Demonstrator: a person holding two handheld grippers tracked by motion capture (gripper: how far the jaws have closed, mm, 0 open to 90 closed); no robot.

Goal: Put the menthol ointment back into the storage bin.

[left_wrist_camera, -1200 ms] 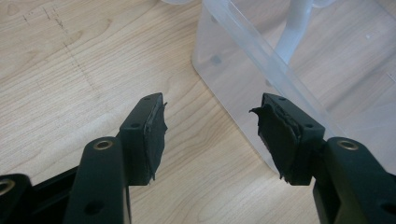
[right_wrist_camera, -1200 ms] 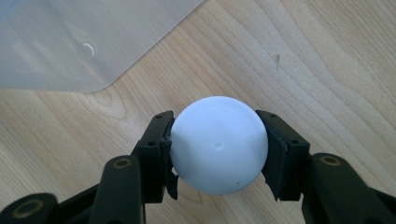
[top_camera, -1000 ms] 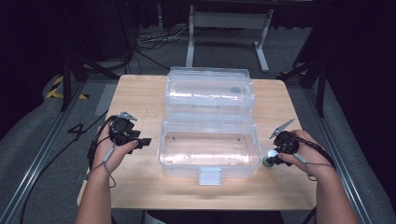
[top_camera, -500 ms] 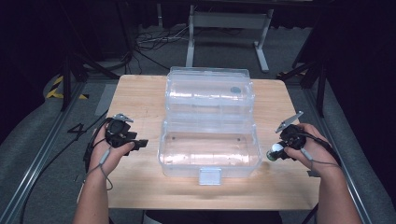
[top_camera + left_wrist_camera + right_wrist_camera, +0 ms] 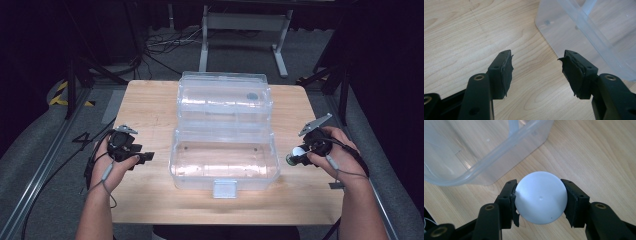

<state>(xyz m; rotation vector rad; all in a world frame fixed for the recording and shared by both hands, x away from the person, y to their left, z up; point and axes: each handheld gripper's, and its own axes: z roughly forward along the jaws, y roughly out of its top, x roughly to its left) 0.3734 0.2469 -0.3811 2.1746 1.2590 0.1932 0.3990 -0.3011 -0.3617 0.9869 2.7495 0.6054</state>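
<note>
While right tongs (image 5: pixel 539 200) clamp white ball (image 5: pixel 540 197), left tongs (image 5: pixel 536 68) gape

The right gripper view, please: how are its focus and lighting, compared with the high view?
Right gripper view: white ball sharp and evenly lit between the right hand-held gripper's pads, with slight glare on the clear box rim. High view: softer, dark surroundings, with the table brightly lit.

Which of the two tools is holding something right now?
The right tool holds a white ball clamped between its pads, beside the clear plastic box. The left tool has its jaws apart over bare wood.
</note>
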